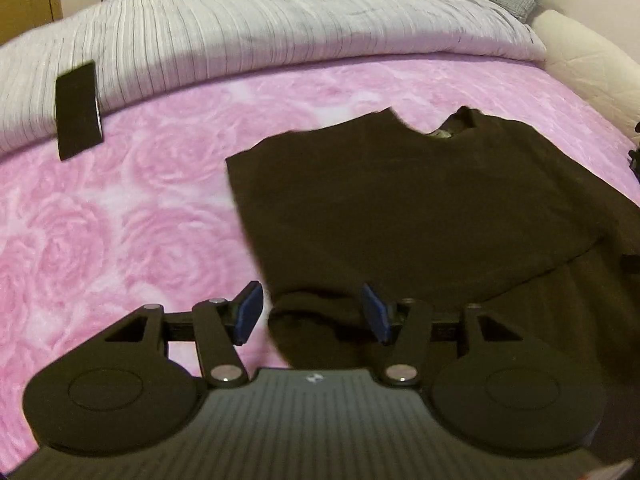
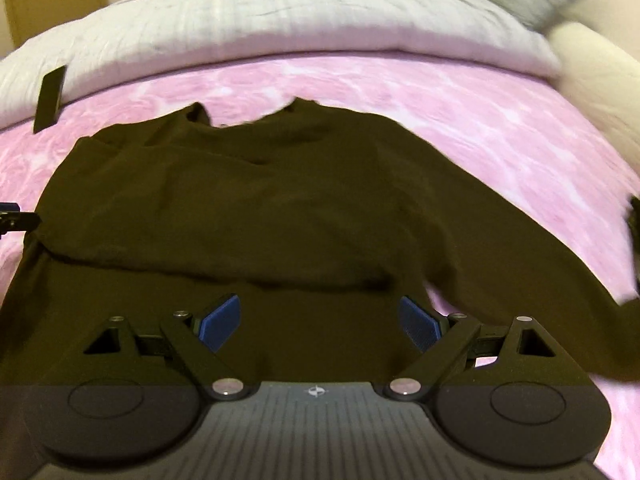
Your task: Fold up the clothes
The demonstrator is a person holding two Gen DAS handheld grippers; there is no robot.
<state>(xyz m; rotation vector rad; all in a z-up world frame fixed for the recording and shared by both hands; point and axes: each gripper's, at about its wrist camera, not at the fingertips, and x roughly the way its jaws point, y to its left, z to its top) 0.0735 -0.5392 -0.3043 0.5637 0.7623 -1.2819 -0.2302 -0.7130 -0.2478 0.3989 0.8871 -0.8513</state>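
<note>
Black shirt (image 2: 256,200) lies spread on pink blanket (image 1: 120,208), partly folded. Left tool (image 1: 312,312) half open over shirt's near edge, gripping nothing. Right tool (image 2: 320,320) wide open above shirt, empty. Phone (image 1: 78,110) leans against grey duvet (image 1: 240,32).

Your left gripper (image 1: 312,312) angles downward, jaws parted, pads gripping nothing. Your right gripper (image 2: 320,322) angles downward, jaws spread wide, empty.
</note>
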